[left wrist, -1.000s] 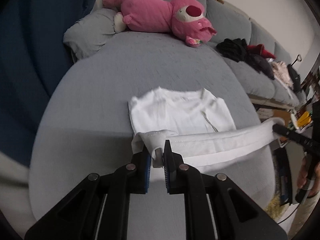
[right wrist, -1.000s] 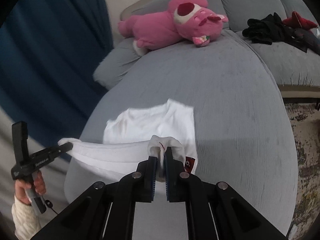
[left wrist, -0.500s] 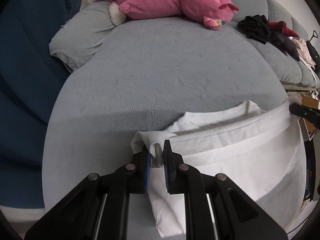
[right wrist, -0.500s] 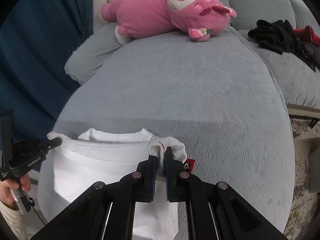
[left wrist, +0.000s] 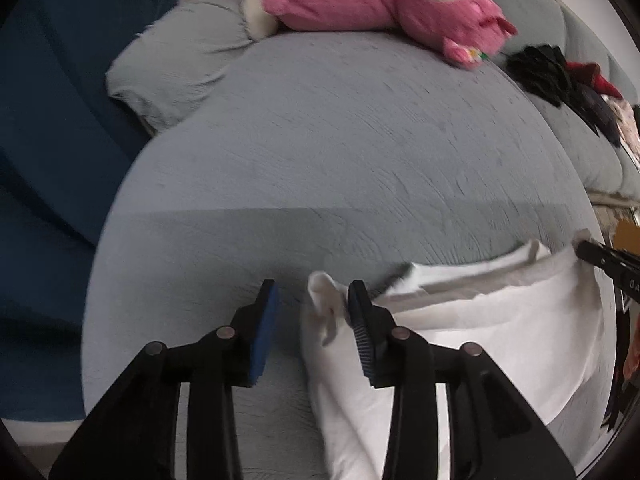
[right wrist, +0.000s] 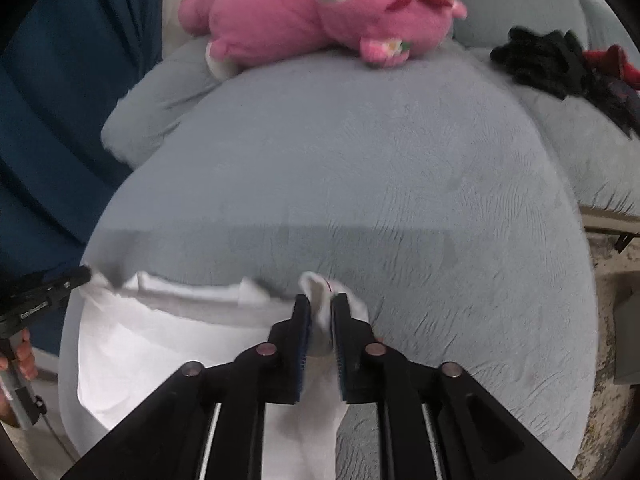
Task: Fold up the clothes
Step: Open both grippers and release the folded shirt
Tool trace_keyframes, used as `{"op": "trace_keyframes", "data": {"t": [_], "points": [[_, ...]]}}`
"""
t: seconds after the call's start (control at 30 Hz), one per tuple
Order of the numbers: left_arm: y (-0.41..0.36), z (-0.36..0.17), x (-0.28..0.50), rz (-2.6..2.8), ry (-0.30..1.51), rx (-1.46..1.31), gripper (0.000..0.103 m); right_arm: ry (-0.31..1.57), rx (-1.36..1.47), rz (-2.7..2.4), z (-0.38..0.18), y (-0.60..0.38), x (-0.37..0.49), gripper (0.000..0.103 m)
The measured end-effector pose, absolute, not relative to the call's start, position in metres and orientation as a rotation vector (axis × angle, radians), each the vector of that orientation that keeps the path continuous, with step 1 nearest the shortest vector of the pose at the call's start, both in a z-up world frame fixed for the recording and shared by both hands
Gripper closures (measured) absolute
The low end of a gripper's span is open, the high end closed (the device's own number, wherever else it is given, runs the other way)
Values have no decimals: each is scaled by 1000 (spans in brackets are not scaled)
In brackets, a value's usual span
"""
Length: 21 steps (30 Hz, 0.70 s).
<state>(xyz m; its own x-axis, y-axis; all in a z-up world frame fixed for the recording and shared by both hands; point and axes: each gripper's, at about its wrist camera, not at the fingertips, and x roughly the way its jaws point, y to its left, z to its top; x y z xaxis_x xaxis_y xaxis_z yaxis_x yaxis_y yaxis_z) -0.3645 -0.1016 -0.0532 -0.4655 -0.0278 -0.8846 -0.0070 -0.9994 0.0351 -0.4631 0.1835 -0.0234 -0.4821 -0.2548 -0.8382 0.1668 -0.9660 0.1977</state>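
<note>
A white shirt (left wrist: pixel 500 320) lies folded over on the near part of the grey sofa cushion (left wrist: pixel 360 140). My left gripper (left wrist: pixel 313 284) has its jaws opening. The shirt's left corner stands between them, leaning on the right pad only. In the right wrist view the shirt (right wrist: pixel 160 332) spreads to the left. My right gripper (right wrist: pixel 320 298) is opening too, with the shirt's right corner bunched loosely in the narrow gap. Each gripper shows in the other's view: the right one (left wrist: pixel 600 258) and the left one (right wrist: pixel 48 292), which a hand (right wrist: pixel 22 360) holds.
A pink plush toy (right wrist: pixel 320 12) lies at the cushion's far end beside a grey pillow (left wrist: pixel 176 64). Dark and red clothes (right wrist: pixel 560 60) are piled on the sofa to the right. A blue curtain (right wrist: pixel 60 100) hangs on the left, and a patterned rug (right wrist: pixel 608 320) lies at the right.
Both grippers carried the shirt's edge forward and down over the rest of the shirt, so it now lies doubled. Both pairs of jaws, pinched on the corners before, have parted.
</note>
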Motion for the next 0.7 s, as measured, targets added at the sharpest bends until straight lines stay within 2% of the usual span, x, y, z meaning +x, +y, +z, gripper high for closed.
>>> {"op": "trace_keyframes", "data": {"t": [0.03, 0.07, 0.23, 0.33, 0.5, 0.7], "points": [[-105, -49, -364, -2676, -43, 1601, 70, -106, 1421, -2553, -18, 185, -463, 69], [-107, -44, -361, -2673, -47, 1584, 69, -89, 1386, -2615, -8, 189, -462, 62], [-110, -31, -341, -2707, -112, 1571, 69, -82, 1309, -2638, 17, 202, -445, 62], [-107, -29, -323, -2736, -186, 1579, 69, 35, 1311, -2590, 19, 200, -422, 62], [-92, -38, -282, -2790, -301, 1629, 67, 148, 1302, -2493, 12, 199, -372, 62], [-92, -60, -230, -2877, -303, 1713, 61, 310, 1299, -2376, -18, 197, -305, 62]]}}
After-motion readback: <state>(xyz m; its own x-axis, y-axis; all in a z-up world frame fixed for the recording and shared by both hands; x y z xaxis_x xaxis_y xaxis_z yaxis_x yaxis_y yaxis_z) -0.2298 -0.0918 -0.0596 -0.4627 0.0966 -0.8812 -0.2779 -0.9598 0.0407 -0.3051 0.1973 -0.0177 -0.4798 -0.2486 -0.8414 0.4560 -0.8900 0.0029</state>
